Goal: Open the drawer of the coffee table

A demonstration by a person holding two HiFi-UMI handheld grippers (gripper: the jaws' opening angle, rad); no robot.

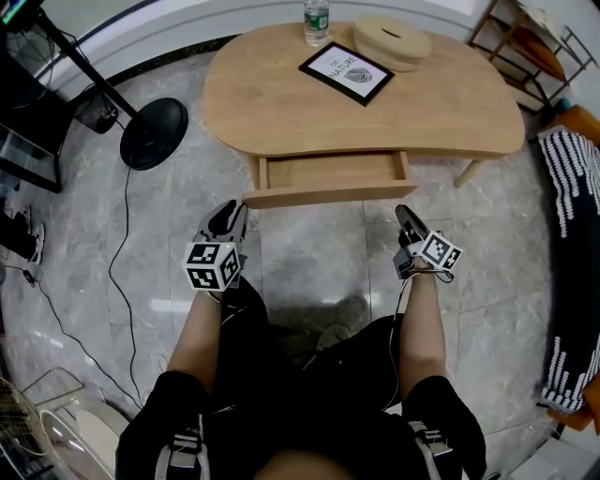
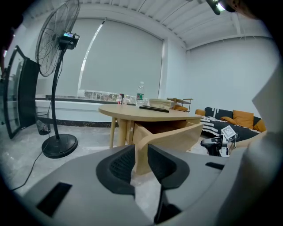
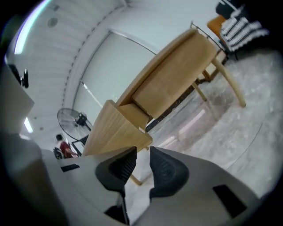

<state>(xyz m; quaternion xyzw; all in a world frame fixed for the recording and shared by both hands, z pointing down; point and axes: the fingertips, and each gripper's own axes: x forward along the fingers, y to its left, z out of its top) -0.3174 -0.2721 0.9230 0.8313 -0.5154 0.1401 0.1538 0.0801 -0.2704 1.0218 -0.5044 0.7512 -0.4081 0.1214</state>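
Drawer (image 1: pixel 328 175) stands pulled well out on the near side of the table (image 1: pixel 469 122); opening looks done; left gripper (image 1: pixel 229 214) and right gripper (image 1: pixel 404 216) hang near its front corners, jaws narrowly apart, gripping nothing.

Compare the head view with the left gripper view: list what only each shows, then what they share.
Only the head view: the framed picture's face and the drawer's bare bottom, seen from above. Only the left gripper view: the fan's caged head, the window blind and the orange cushions. Both: the coffee table, its open drawer, the water bottle and the fan's round base.
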